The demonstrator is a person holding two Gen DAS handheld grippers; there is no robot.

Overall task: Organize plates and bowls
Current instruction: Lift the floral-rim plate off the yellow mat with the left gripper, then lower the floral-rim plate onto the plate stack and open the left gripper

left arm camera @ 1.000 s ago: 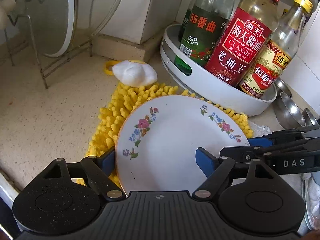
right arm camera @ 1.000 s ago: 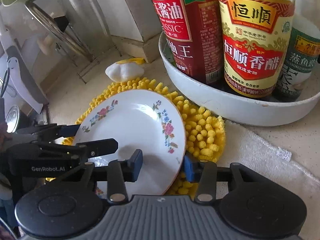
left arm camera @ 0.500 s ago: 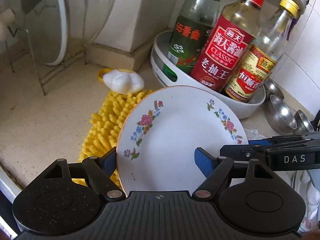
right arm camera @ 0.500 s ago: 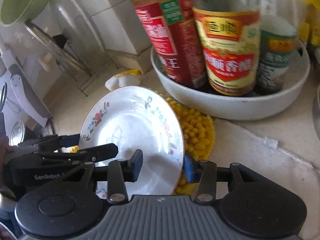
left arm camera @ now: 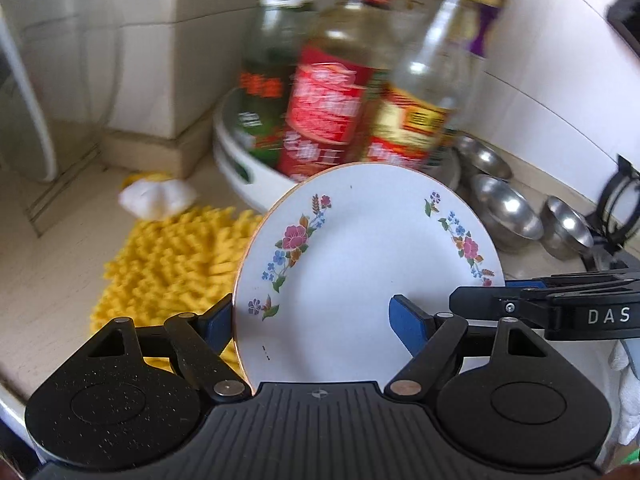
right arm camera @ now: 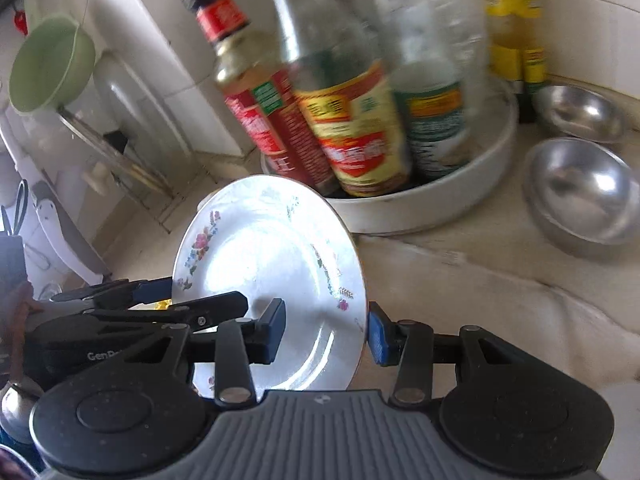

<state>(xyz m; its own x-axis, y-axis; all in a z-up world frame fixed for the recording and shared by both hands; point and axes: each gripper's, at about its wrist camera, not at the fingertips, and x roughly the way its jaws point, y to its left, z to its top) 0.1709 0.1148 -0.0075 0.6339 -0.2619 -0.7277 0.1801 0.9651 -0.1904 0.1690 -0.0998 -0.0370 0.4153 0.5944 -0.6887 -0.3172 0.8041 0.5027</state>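
White tiled wall (left arm camera: 168, 40), speckled countertop (left arm camera: 44, 264)

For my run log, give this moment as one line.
object: floral plate | left gripper: holding rim | right gripper: holding rim | plate: lifted, tilted

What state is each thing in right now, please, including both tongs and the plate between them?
Plate: off the counter, tilted, empty, carried at both edges.
Left tongs: clamped across the plate's left rim.
Right tongs: clamped across the plate's right rim.
Yellow mat: flat on the counter, bare.
Steel bowls: upright, empty, on the counter.
Bottles: upright, capped, standing in the white tray.
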